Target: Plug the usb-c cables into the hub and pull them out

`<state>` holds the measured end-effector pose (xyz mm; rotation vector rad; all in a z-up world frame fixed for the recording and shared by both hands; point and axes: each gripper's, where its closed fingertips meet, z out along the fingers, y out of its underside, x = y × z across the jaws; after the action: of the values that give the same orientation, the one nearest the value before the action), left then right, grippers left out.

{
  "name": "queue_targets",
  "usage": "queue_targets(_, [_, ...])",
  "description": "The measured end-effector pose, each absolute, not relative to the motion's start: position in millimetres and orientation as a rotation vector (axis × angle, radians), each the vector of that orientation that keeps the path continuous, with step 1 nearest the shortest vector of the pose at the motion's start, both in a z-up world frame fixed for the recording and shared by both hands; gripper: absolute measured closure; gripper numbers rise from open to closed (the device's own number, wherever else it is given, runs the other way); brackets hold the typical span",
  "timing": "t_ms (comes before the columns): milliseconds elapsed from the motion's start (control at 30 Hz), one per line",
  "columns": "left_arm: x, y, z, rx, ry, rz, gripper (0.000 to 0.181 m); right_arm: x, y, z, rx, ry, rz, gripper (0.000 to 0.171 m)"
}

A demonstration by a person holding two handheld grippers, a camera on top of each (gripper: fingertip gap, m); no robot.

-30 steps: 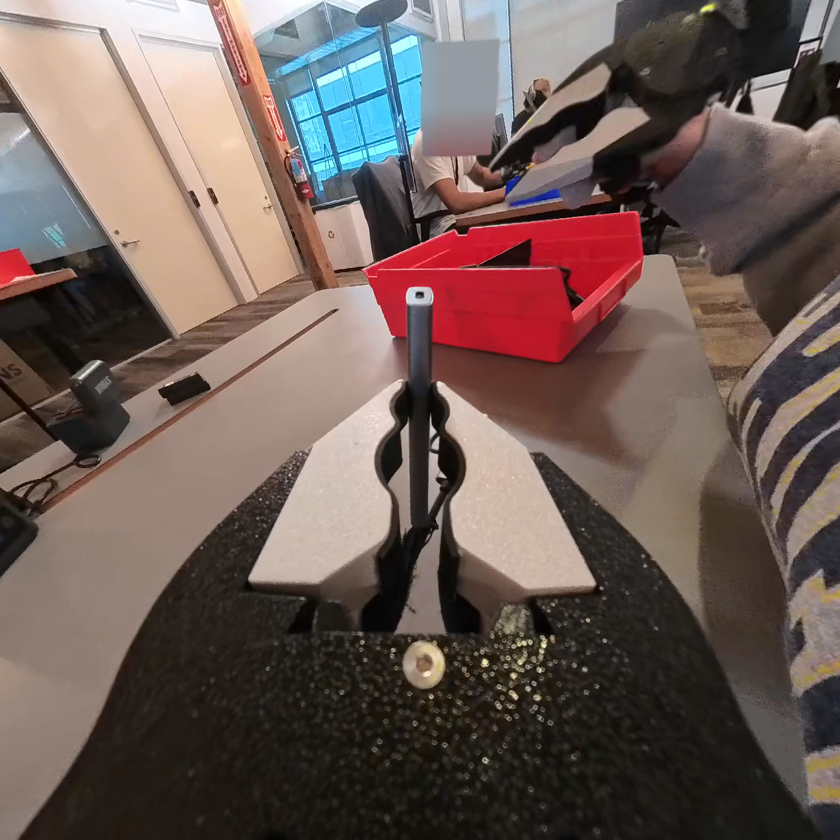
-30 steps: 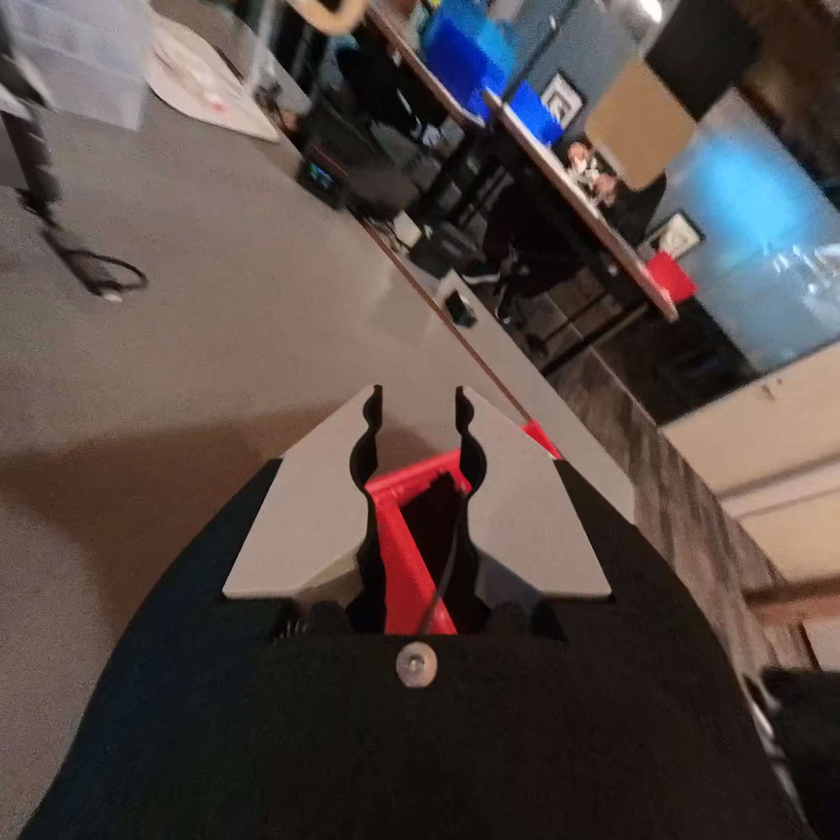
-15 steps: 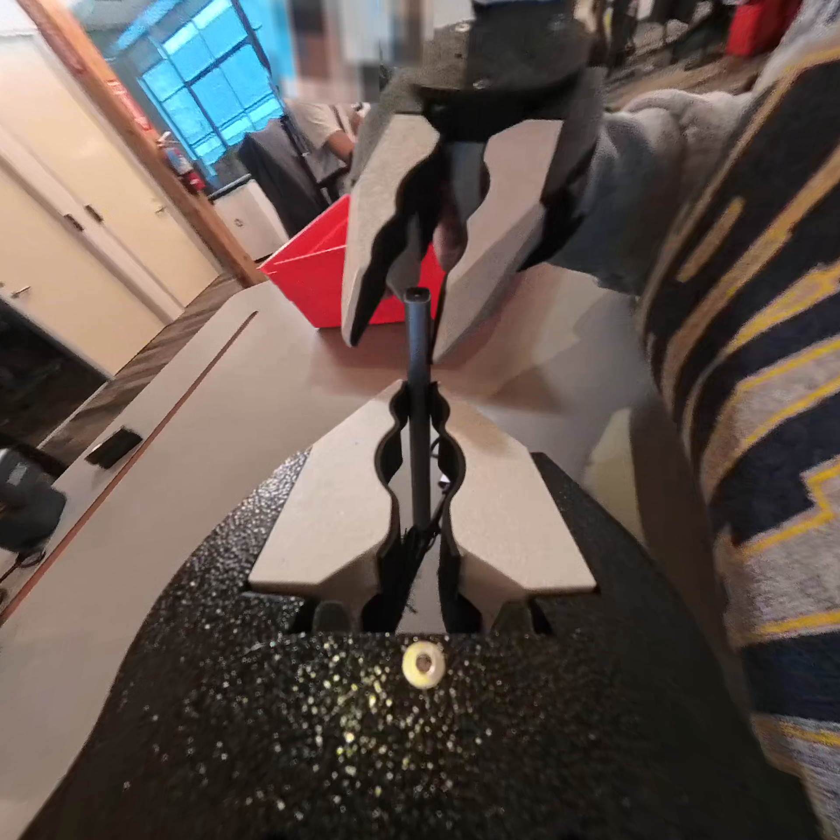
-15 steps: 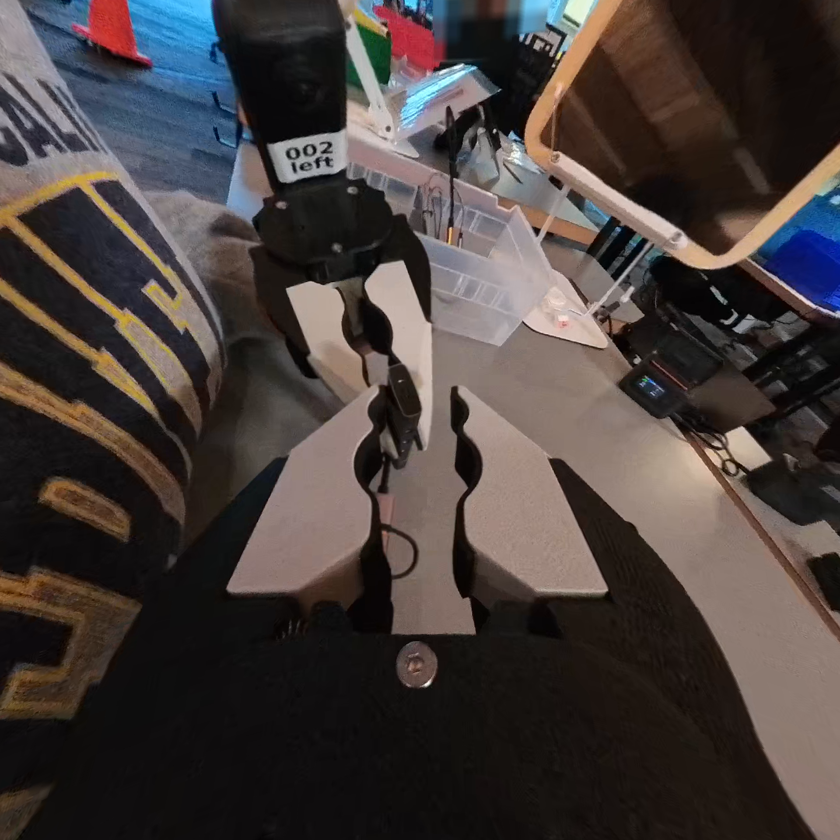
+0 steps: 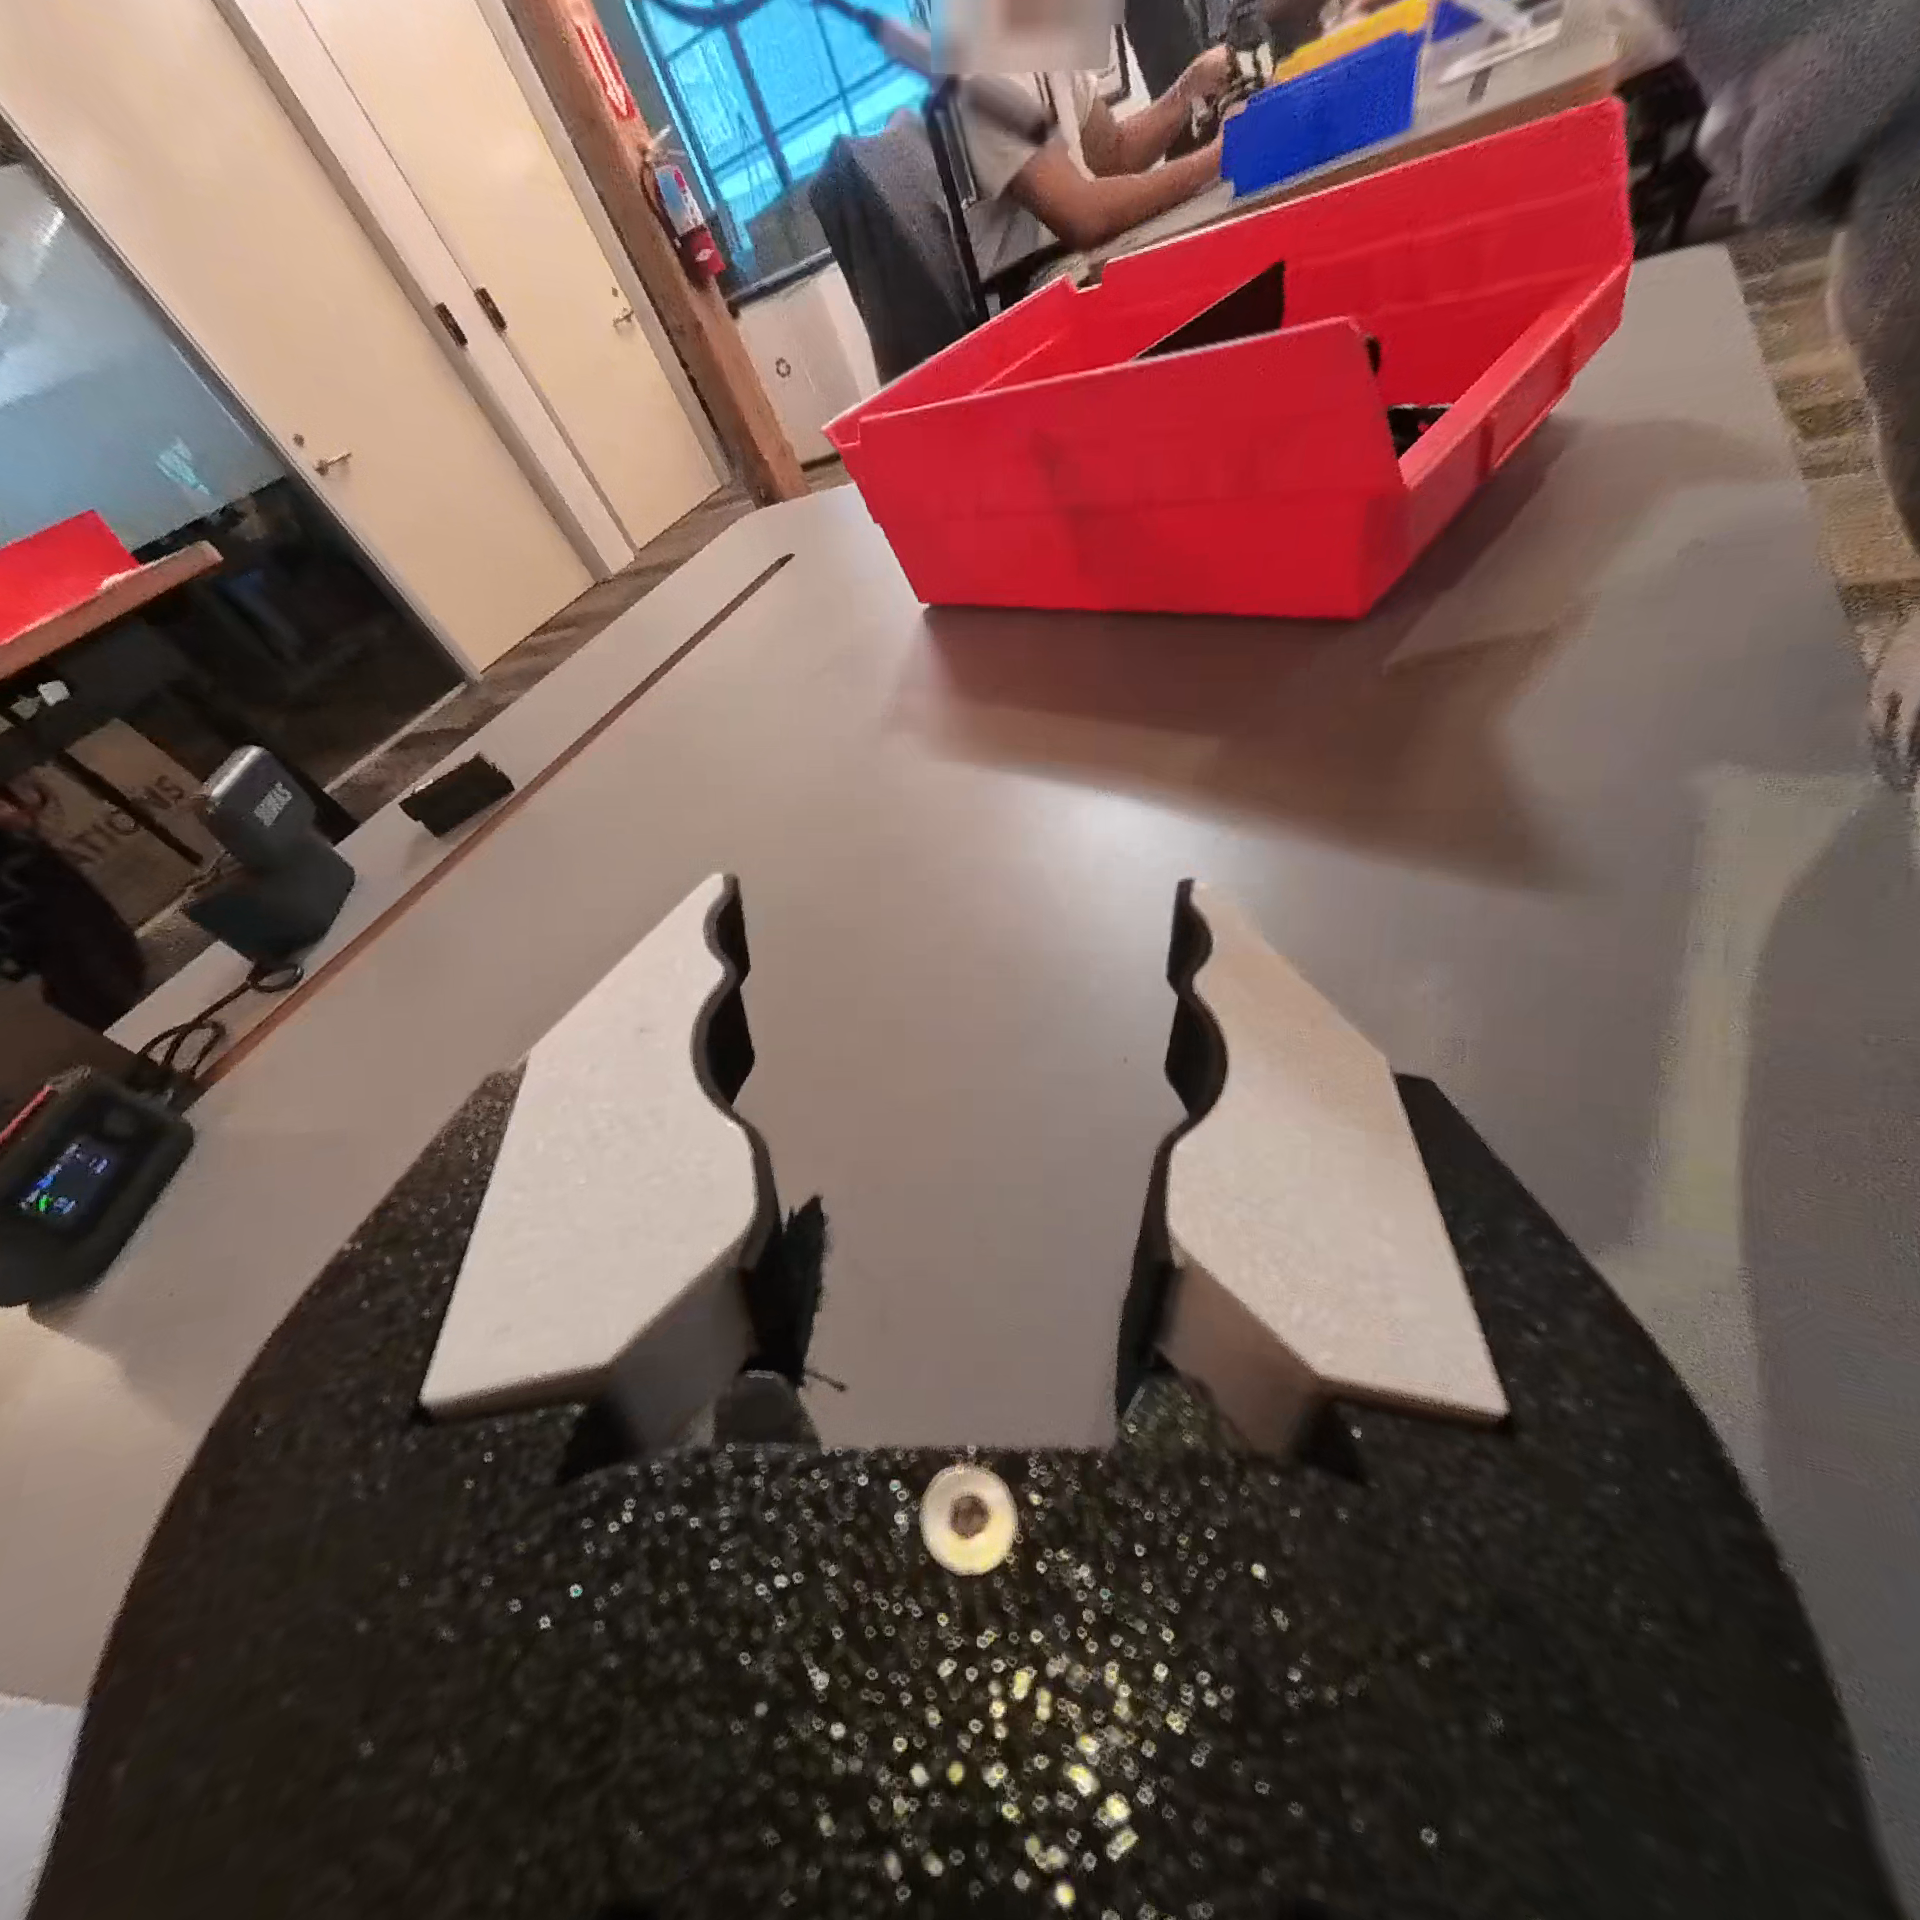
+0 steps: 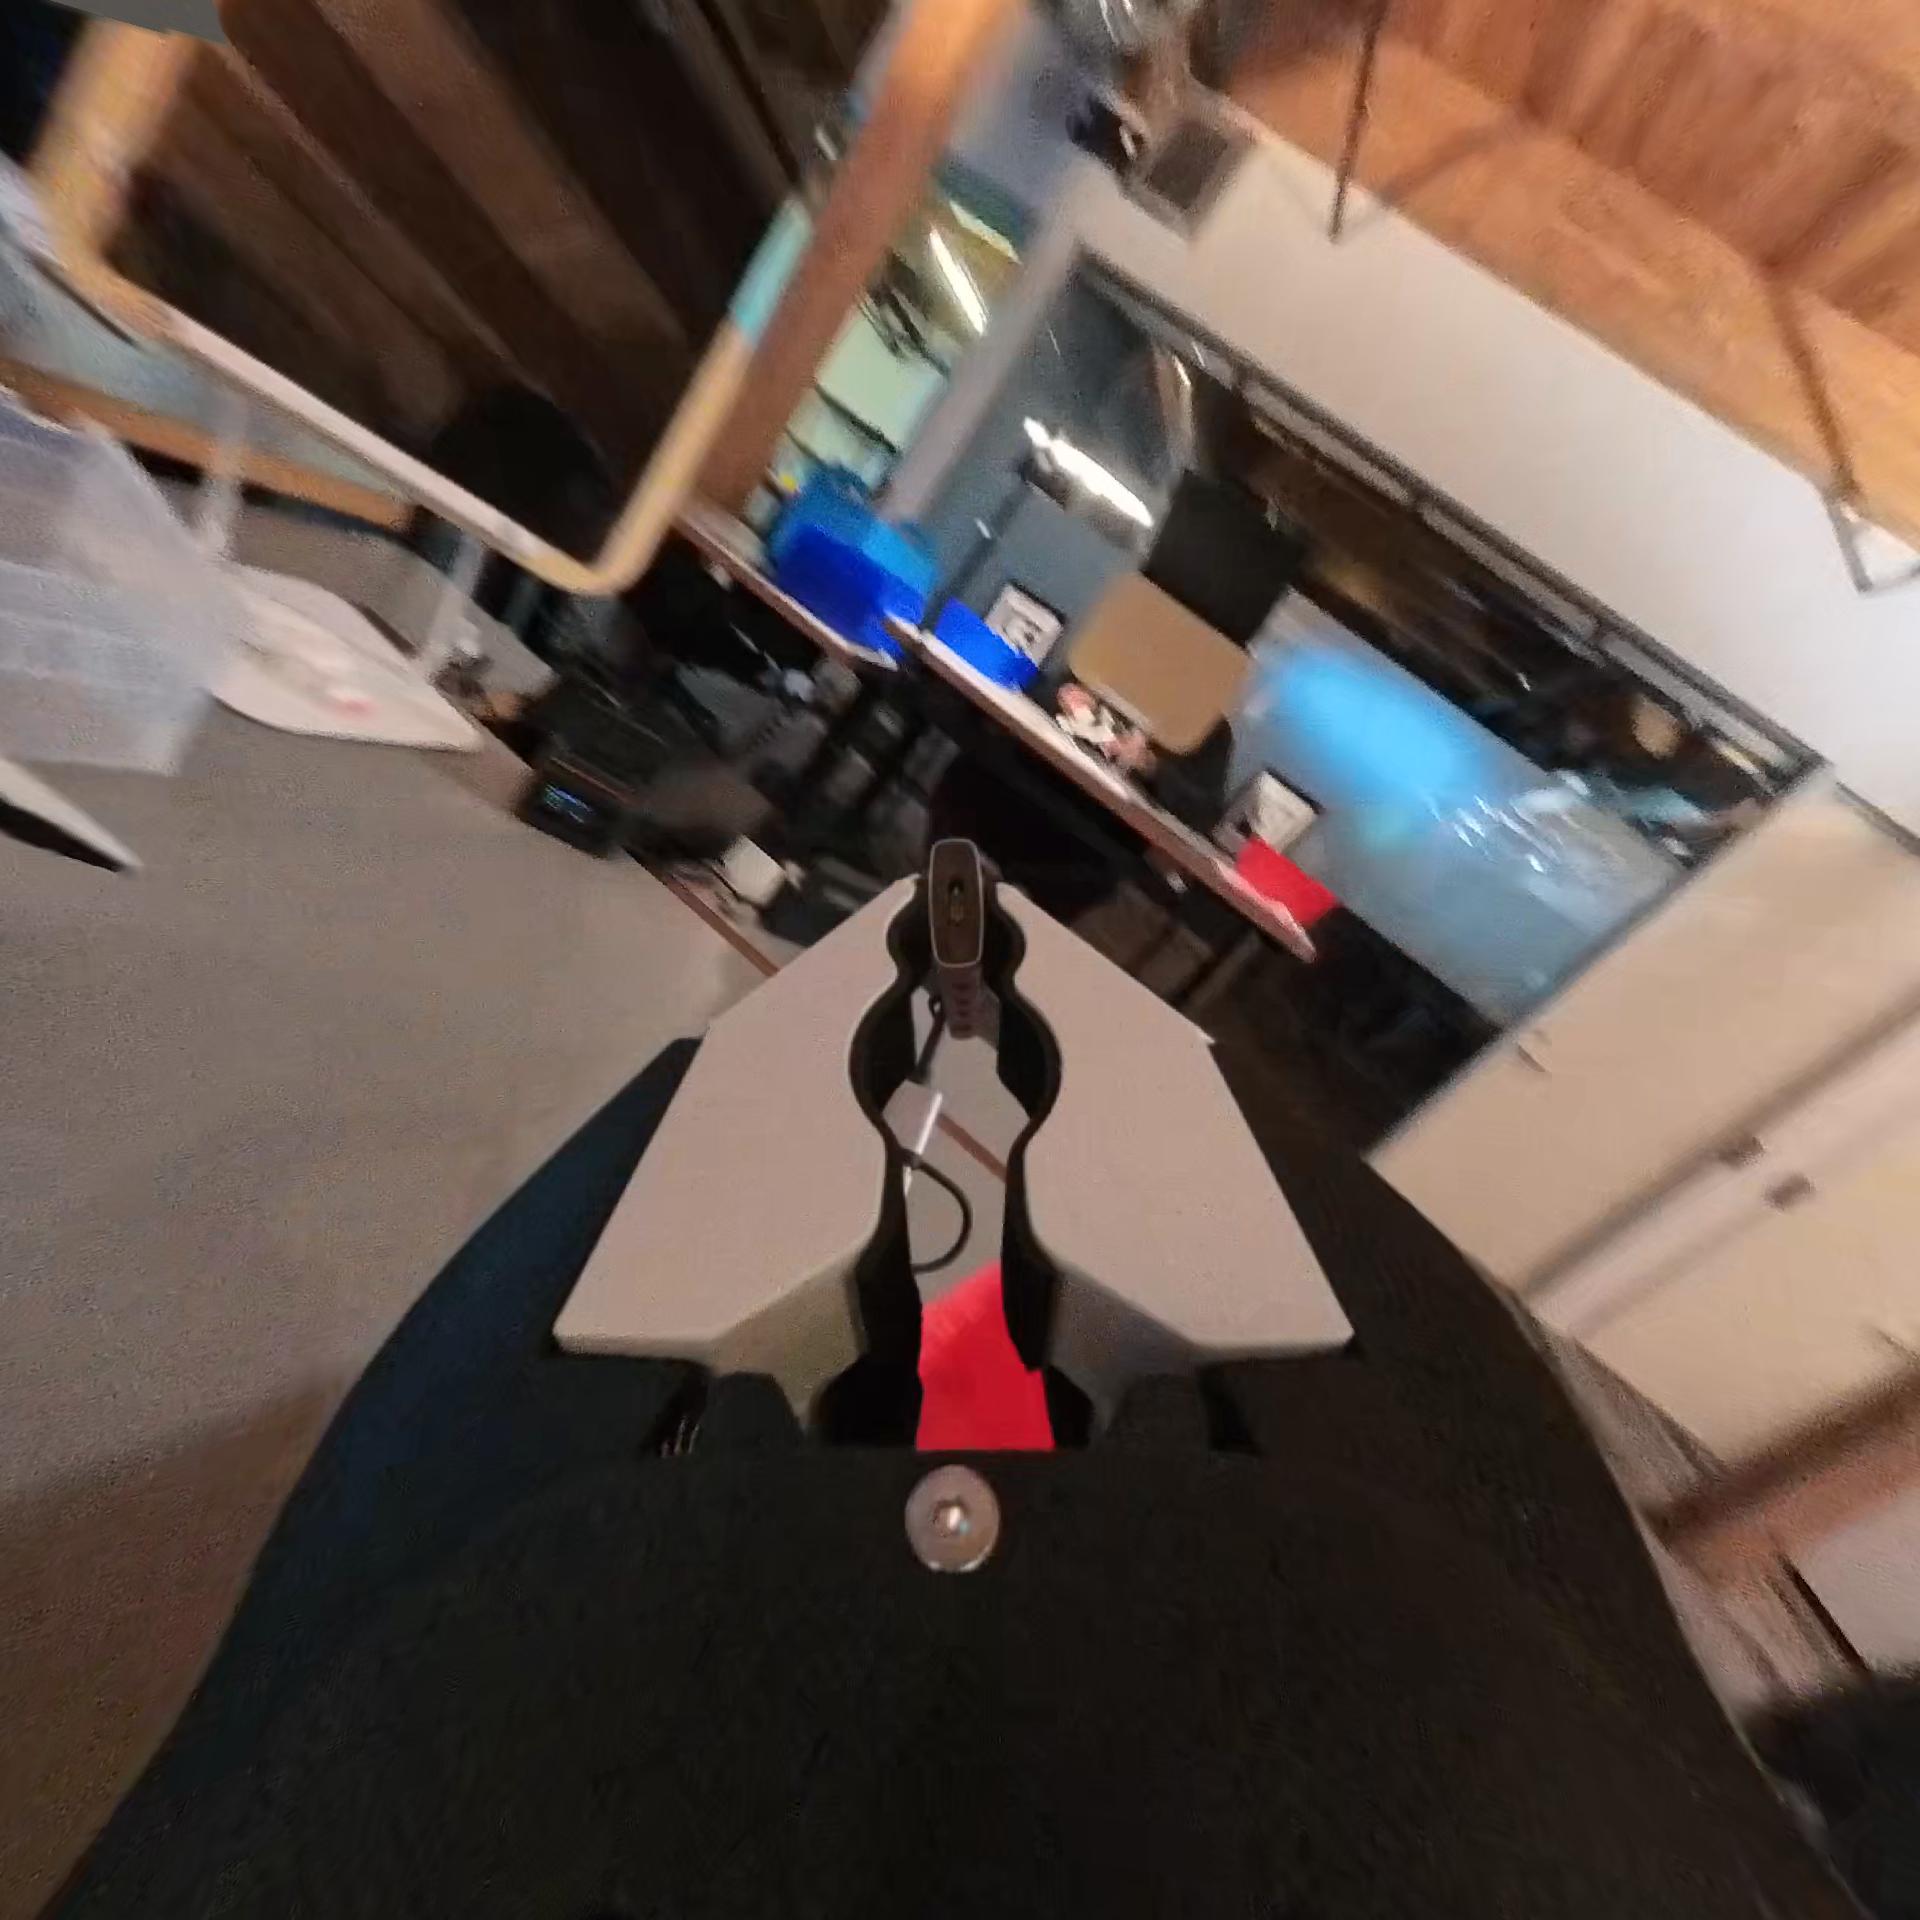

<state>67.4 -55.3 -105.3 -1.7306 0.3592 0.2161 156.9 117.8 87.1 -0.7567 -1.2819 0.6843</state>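
Gripping the slim dark-grey metal hub (image 6: pixel 956 914) by its tip, the right gripper (image 6: pixel 958 940) was clenched, cable (image 6: pixel 940 1221) dangling toward six o'clock. The left gripper (image 5: pixel 961 940) gaped empty; the red plastic bin (image 5: pixel 1247 447) lay at one o'clock. Steadying the hub should come first.

Slim dark hub (image 6: pixel 956 914), cable (image 6: pixel 940 1226) dangling
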Motion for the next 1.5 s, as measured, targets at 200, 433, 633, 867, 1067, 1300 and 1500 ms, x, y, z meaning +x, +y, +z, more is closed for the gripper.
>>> queue_targets(200, [60, -54, -110, -1.758, 0.341, 0.269, 0.105, 167, 245, 33, -1.066, -1.444, 0.308, 0.163])
queue_targets(433, [67, -53, -112, -1.775, 0.318, 0.162, 0.106, 151, 273, -67, -1.277, -1.823, 0.161, 0.159])
queue_targets(633, [60, -56, -103, -1.728, 0.205, 0.036, 0.108, 138, 229, -36, -1.24, -1.671, 0.233, 0.122])
queue_targets(867, [57, -54, -107, -1.744, 0.138, -0.062, 0.114, 73, 36, -15, -0.953, -1.551, 1.071, 0.13])
queue_targets(1067, [87, -71, -76, -1.819, 0.106, -0.167, 0.131, 31, -24, -84, -0.928, -1.511, 1.387, 0.134])
queue_targets(1300, [-35, -171, -4, -1.926, -0.041, 0.535, 0.128, 39, -35, -81, -0.759, -1.52, 1.261, 0.146])
queue_targets(1500, [-177, -288, -7, -2.418, -0.041, 1.134, 0.116, 43, -32, -75, -0.741, -1.492, 1.24, 0.146])
